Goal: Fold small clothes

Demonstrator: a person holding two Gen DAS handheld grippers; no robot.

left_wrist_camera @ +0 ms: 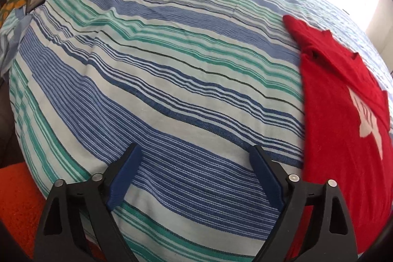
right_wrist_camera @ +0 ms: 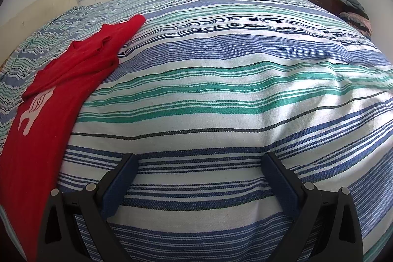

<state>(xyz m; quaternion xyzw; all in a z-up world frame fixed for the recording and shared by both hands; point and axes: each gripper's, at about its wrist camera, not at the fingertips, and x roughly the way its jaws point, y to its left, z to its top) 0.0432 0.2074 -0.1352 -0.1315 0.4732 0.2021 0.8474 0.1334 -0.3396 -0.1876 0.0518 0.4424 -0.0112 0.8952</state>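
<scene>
Left gripper (left_wrist_camera: 195,158): jaws spread wide, nothing between them, only striped bedspread (left_wrist_camera: 157,70) below the blue pads. It hangs over bare cover, with the red garment (left_wrist_camera: 343,119) off to its right, just beside its right finger and not touching the pads.

The garment lies between the two grippers, on the bed, toward what looks like the near edge. In the right wrist view the red garment (right_wrist_camera: 56,95) sits at the left of the picture, running from the near edge up toward the middle of the bed. It has a white print. One sleeve looks laid in over the body, and the top part is bunched with visible creases. Likely one fold done, or a rough first fold; cannot tell exactly how many layers.

Right gripper (right_wrist_camera: 199,163): jaws also released, empty, over striped cover well clear of the garment.

Judgement: task partway. Garment is down and partly folded, neither gripper holds it. Left: further folds, flattening the bunched top. More clothes sit on a dark cabinet (right_wrist_camera: 326,1) at far right, possibly next.
</scene>
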